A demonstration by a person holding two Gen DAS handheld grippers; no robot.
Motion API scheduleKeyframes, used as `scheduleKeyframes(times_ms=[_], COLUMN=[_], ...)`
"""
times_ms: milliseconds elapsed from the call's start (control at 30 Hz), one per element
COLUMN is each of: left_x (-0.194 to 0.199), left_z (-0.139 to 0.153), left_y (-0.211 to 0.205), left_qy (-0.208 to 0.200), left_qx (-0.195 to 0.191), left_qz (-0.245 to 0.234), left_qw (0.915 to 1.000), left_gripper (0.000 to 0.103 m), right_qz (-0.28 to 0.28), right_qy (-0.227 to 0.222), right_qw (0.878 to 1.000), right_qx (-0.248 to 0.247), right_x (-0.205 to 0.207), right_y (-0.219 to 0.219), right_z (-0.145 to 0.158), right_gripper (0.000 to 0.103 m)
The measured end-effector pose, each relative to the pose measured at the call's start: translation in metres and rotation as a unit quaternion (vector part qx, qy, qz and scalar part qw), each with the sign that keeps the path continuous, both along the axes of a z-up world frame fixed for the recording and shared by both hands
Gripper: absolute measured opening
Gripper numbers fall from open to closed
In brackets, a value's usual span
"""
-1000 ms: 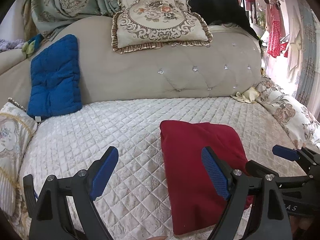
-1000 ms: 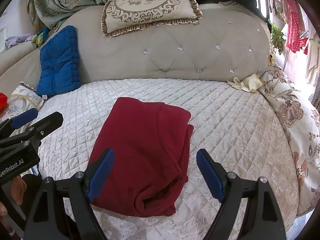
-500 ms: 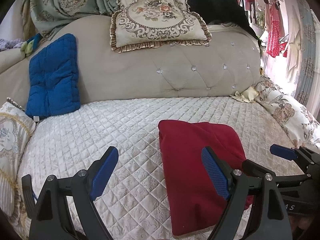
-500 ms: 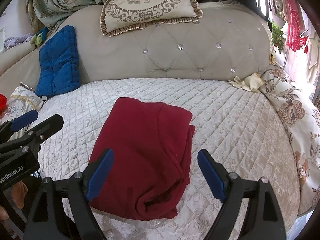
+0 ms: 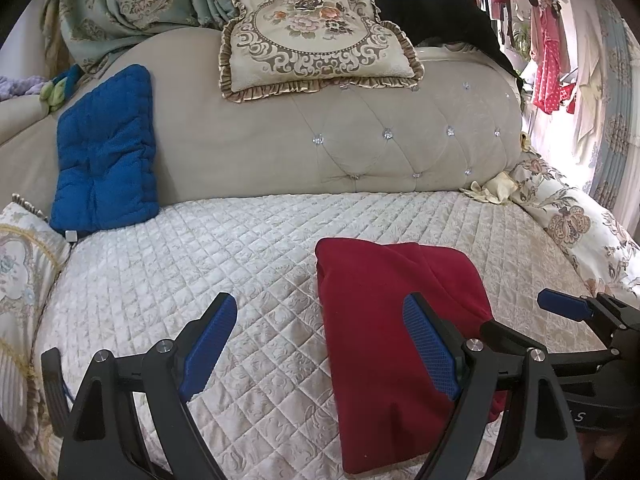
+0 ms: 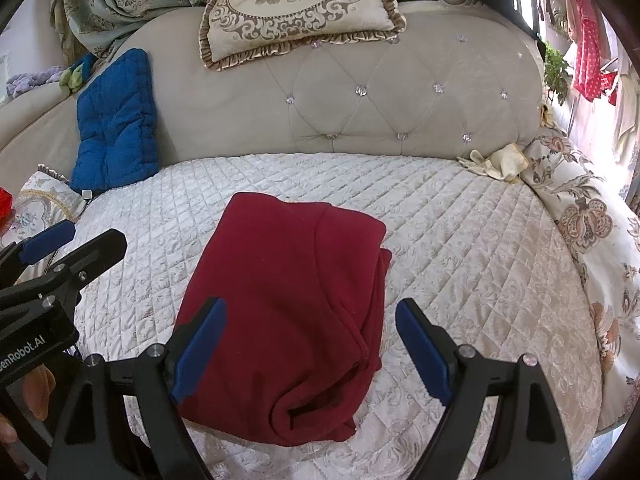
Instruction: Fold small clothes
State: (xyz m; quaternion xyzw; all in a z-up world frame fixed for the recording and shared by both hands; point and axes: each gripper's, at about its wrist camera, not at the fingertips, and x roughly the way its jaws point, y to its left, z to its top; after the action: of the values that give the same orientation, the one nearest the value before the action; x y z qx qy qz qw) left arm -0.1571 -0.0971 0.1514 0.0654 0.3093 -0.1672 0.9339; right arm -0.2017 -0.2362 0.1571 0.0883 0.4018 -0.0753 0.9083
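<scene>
A dark red garment (image 6: 288, 304) lies folded into a compact rectangle on the quilted white seat (image 6: 460, 248) of a sofa. My right gripper (image 6: 310, 344) hovers open above its near end, with nothing between the blue pads. The left wrist view shows the same red garment (image 5: 384, 320) at centre right. My left gripper (image 5: 320, 344) is open over the seat (image 5: 180, 264) at the garment's left edge, its right finger in front of the cloth, and it holds nothing. Each gripper shows at the edge of the other's view.
A blue cushion (image 6: 116, 124) leans on the tufted beige backrest (image 6: 400, 96) at the left, with a floral pillow (image 6: 296, 4) on top. Cream gloves (image 6: 496, 164) and a floral bolster (image 6: 592, 240) lie at the right. Clothes (image 5: 548, 64) hang at the far right.
</scene>
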Motion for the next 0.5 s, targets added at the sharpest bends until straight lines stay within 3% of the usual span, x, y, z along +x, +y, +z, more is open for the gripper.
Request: scheduleKeyframes(times_ms=[500], left_x=[0.0033], left_z=[-0.0039], left_y=[-0.0034], left_qy=[0.004], left_qx=[0.001], left_qz=[0.002], left_qw=[1.0000], left_gripper=[0.067], right_qz=[-0.002], right_qy=[0.002], right_qw=[1.000], right_qx=[0.003], right_x=[0.0023], right_y=[-0.0020], right_z=[-0.0030], right_gripper=[0.089])
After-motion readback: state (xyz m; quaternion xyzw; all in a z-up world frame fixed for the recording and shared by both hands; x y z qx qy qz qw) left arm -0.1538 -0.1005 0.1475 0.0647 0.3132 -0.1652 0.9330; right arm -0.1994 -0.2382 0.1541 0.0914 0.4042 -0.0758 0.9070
